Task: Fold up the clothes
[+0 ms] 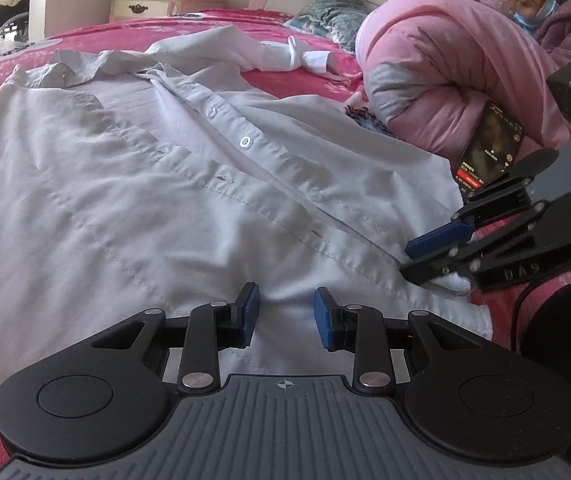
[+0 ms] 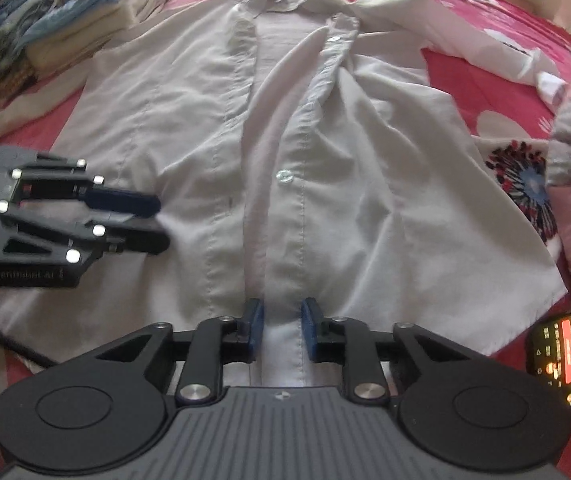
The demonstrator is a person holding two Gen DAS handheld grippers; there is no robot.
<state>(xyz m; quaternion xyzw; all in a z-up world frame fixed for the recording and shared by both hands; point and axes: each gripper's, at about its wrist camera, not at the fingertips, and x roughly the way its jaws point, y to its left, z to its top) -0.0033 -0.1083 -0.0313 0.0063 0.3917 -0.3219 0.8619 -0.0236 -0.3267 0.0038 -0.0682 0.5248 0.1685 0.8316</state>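
- Two views: what is each one giving?
- The left wrist is showing a rolled pink quilt (image 1: 445, 60) and a seated person (image 1: 565, 28); the right wrist is showing a folded stack (image 2: 77, 28).
- And the shirt (image 2: 365, 160)?
- It is lying open, front up, on the red bed cover (image 1: 285, 80). The left gripper (image 1: 285, 300) is resting over its hem, jaws apart. The right gripper (image 2: 281, 308) is pinching the button band.
- Anything crowding it?
- A lit phone (image 1: 489, 148) is lying just beside the shirt's edge.
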